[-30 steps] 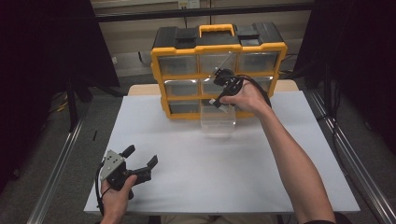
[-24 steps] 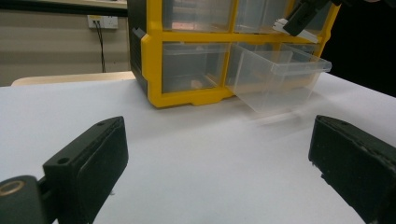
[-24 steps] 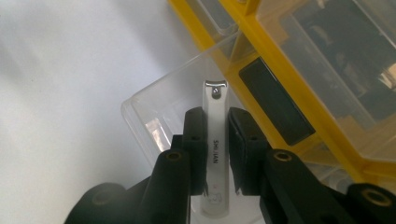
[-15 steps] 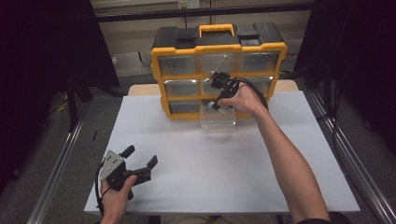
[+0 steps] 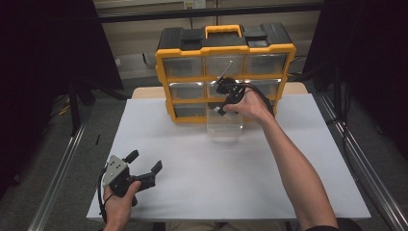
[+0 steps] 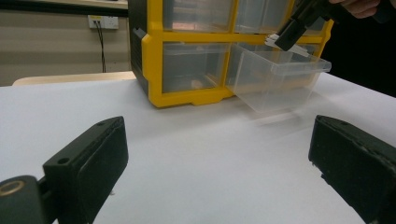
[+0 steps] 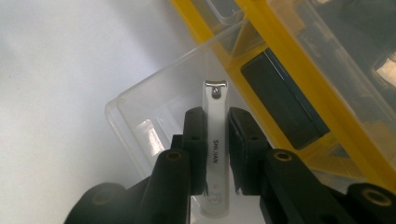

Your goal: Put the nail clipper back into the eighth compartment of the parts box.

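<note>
Nail clipper [image 7: 215,135] pinched in right claw [image 7: 216,122] (over drawer [image 7: 154,126]).

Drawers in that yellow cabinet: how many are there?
9, in three rows of three in the yellow cabinet. Eight sit closed; the bottom-middle drawer is pulled out onto the table. The right tongs, holding a nail clipper, partly cover the middle row.

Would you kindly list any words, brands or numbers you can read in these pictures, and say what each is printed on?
"SHUJAN": printed lengthwise on the nail clipper that the right gripper clamps above the clear drawer; the middle letters are small, so the spelling is uncertain.
A faint mark near the clipper's lower end is too blurred to read.
The yellow organizer shows no readable lettering.
</note>
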The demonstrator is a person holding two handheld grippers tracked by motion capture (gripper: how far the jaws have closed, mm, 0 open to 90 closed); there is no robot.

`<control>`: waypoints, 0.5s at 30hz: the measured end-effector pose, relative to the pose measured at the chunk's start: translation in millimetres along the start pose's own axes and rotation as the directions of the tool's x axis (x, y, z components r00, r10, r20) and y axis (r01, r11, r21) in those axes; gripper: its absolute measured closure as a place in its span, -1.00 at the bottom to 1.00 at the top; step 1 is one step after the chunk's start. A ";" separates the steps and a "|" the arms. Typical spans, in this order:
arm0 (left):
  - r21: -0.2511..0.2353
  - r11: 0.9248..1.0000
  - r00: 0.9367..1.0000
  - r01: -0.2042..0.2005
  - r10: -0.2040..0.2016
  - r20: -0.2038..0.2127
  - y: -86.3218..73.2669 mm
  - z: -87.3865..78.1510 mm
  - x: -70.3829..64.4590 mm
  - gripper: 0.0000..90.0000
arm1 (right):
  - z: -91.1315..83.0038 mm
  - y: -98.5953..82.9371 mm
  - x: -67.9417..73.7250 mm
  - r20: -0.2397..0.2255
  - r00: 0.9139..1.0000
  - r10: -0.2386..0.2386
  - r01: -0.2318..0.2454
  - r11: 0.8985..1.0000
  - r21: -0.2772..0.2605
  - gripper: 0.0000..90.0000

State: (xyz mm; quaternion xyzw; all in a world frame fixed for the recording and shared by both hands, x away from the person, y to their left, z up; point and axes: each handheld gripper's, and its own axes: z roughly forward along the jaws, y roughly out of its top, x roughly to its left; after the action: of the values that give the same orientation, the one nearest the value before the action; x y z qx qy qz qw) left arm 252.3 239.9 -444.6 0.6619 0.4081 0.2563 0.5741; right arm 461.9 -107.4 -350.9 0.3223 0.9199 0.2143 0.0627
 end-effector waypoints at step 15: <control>0.011 1.000 1.000 -0.010 0.010 0.000 -0.2 -0.4 1.0 -0.89 | 13.3 -10.7 -7.8 -0.010 0.999 0.041 -0.041 0.999 0.018 0.72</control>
State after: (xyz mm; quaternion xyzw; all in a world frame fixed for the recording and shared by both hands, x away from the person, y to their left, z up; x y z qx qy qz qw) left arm 252.4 241.0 -444.8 0.6671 0.4063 0.2566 0.5692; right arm 465.4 -115.0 -367.8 0.3406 0.9153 0.2090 0.0508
